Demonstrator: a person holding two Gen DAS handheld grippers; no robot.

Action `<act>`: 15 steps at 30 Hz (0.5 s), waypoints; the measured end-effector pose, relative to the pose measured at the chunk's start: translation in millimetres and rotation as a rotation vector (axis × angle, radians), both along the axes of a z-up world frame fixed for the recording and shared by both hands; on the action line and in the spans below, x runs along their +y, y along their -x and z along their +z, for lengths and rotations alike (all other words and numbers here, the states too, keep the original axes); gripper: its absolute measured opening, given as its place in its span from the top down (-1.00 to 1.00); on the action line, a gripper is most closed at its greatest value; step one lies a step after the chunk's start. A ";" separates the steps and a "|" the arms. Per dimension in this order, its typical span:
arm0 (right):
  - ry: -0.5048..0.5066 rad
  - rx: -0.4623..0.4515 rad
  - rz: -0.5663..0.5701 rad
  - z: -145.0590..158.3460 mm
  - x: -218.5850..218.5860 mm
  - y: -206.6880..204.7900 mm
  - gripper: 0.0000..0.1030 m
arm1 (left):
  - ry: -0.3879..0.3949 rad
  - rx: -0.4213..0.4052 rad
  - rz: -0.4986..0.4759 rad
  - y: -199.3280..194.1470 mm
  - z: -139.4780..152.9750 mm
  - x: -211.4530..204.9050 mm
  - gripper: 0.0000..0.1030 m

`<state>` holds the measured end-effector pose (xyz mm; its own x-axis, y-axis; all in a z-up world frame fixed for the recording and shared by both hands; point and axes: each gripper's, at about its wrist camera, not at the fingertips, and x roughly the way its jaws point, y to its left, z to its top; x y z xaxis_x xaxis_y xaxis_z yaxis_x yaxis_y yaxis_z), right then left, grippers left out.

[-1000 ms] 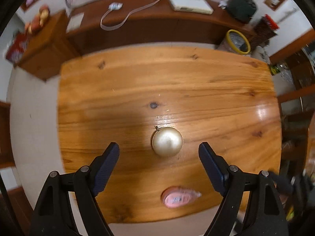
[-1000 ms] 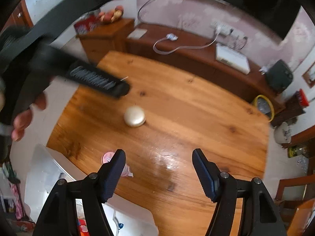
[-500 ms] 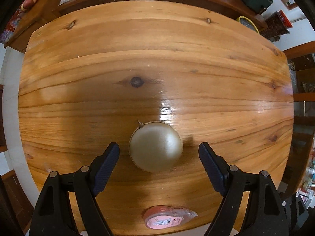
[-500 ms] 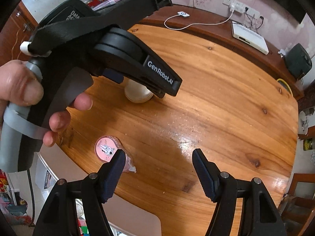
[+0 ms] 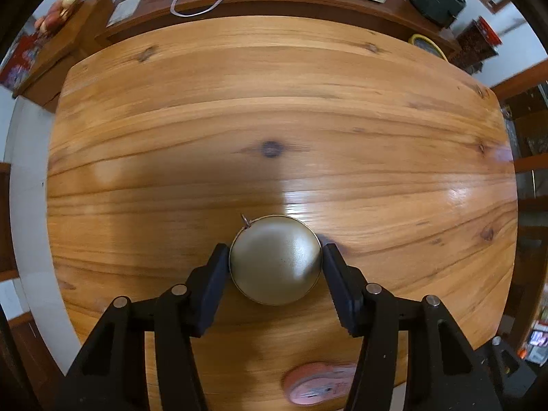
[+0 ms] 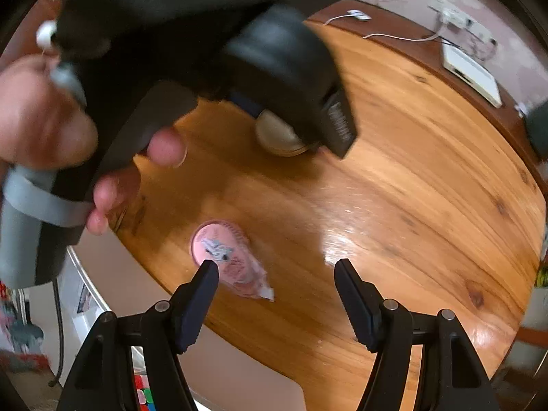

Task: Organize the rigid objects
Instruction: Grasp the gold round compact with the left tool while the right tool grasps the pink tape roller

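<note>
Round pale-gold metal tin [image 5: 275, 260]: on the glossy wooden table [image 5: 239, 102], clasped between the pads of the left gripper [image 5: 275, 257], whose jaws have just been closing. Right gripper [image 6: 276, 265]: jaws spread, nothing held, above a flat pink tape dispenser [image 6: 227, 257] near the table's edge.

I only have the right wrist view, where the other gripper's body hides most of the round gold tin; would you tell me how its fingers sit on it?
Observer: In the left wrist view, the left gripper has just been closing; both pads touch the sides of the gold tin.
Operator: Thank you. Is the tin upright on the table?
Observer: It sits flat on the wooden table, domed lid up, a small metal loop at its far-left rim.
Operator: And the pink tape dispenser?
Observer: It lies near the table's near edge, clear of the tin.
</note>
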<state>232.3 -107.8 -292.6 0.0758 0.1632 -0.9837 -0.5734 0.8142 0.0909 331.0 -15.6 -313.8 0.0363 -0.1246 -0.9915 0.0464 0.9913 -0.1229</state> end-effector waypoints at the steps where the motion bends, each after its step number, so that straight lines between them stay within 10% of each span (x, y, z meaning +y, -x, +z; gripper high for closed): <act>1: 0.008 0.005 0.012 -2.8 4.6 0.6 -0.38 | 0.002 0.000 0.018 0.1 0.3 8.9 -0.14; 15: 0.107 0.138 0.138 -38.8 56.3 -6.2 -0.38 | 0.021 -0.005 0.210 20.7 14.2 99.1 -0.14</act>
